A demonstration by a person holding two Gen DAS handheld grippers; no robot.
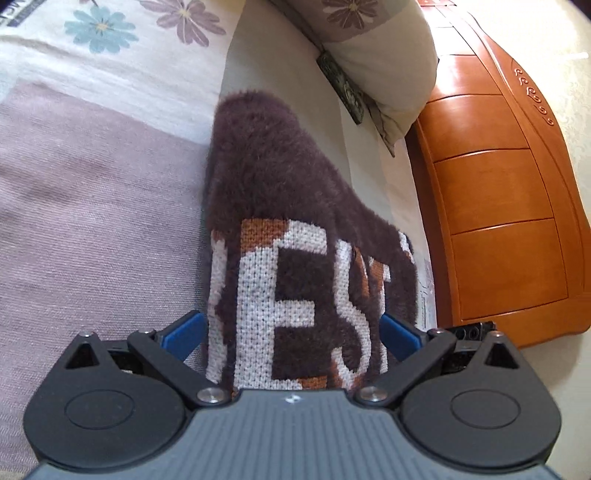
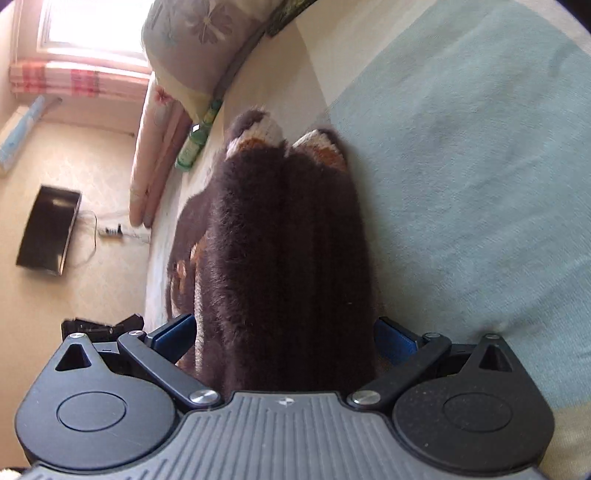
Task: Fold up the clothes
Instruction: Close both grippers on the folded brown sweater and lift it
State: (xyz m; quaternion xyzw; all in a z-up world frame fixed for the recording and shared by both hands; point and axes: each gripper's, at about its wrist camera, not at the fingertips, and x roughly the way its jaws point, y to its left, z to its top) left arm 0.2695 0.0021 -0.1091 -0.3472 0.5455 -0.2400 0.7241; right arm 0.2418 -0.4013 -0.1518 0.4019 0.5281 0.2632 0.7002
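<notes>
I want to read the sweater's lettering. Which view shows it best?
The left wrist view: the white knitted letters lie face-up on the sweater between the left gripper's fingers. The right wrist view shows mostly plain brown fuzz, only orange and white patches at the edges.

Daylight scene, soft and even. Right wrist view: window (image 2: 88, 26) at upper left blown out to white-pink glare, washing the floor (image 2: 74, 177) below it. Left wrist view: glossy sheen on the wooden headboard (image 1: 498, 177). Strong fisheye bend and dark corners in both. Slight blur toward the edges; faint shadow along the sweater (image 1: 280, 206)
</notes>
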